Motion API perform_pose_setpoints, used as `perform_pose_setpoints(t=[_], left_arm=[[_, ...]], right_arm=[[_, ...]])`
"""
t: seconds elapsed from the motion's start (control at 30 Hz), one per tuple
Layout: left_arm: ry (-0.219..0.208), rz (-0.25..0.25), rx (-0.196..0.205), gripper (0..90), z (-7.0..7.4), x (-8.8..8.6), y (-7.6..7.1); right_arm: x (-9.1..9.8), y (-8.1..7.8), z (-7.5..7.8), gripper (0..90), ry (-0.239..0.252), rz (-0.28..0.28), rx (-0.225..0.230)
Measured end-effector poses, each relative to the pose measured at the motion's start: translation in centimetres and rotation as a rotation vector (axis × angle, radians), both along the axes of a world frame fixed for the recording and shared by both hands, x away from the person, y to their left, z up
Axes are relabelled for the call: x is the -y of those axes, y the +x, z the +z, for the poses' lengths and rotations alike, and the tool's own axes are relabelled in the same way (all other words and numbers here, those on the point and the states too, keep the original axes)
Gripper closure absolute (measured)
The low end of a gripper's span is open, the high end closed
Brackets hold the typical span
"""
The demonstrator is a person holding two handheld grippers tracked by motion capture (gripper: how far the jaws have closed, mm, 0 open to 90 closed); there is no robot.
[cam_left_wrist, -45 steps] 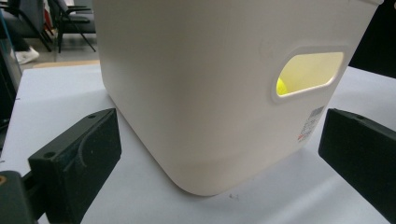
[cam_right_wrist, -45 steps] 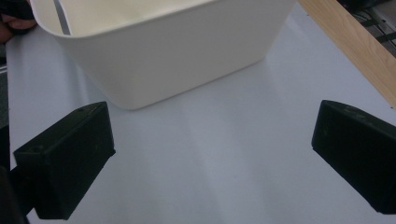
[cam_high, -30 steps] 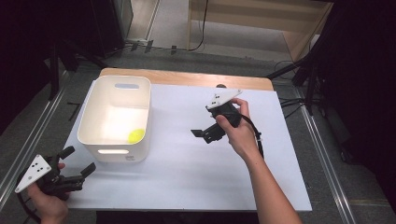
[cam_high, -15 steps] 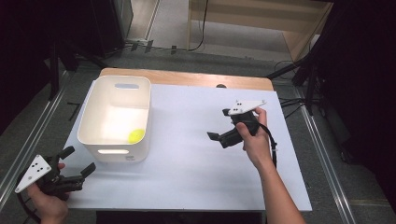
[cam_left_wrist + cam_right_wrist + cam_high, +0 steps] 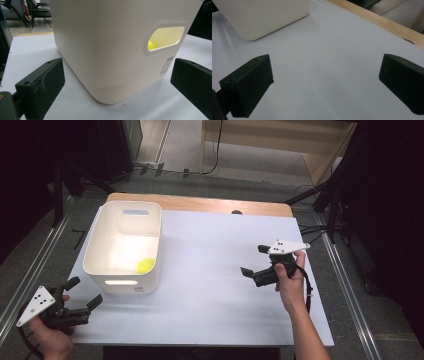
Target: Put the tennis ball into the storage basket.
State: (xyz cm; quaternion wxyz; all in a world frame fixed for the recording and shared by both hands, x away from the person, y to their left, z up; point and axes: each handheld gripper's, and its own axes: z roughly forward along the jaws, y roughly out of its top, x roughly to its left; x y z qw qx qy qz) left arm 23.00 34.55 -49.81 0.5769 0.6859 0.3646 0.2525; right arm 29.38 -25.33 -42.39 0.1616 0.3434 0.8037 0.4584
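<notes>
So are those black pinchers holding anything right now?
No, nothing is held. The left gripper and the right gripper are both open and empty. The yellow ball lies inside the white bin.

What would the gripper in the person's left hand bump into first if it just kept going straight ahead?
Most likely the white bin: the left gripper points at its near rounded corner, jaws wide open. Only bare white table lies between them, though the gap's depth is hard to judge.

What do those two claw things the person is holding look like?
Both are black hand-held tools. The left claw and the right claw each end in two blocky, flat-faced black jaws. On top of each sits a pale three-cornered plate with small black dots. A black cable hangs from the right one, by the wrist. The forearms are bare, with no sleeves in sight.
</notes>
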Motion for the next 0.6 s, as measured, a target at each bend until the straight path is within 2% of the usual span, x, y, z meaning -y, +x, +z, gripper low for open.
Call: perform_pose_setpoints(t=[0.37,0.6], left_arm=[[0.003,0.003,-0.001,0.0,0.0,0.0,0.0],[0.003,0.004,-0.002,0.0,0.0,0.1,-0.1]], right_arm=[[3.2,-2.2,-2.9,0.0,0.058,-0.055,0.012],[4.8,-3.5,-4.9,0.0,0.087,-0.101,0.005]])
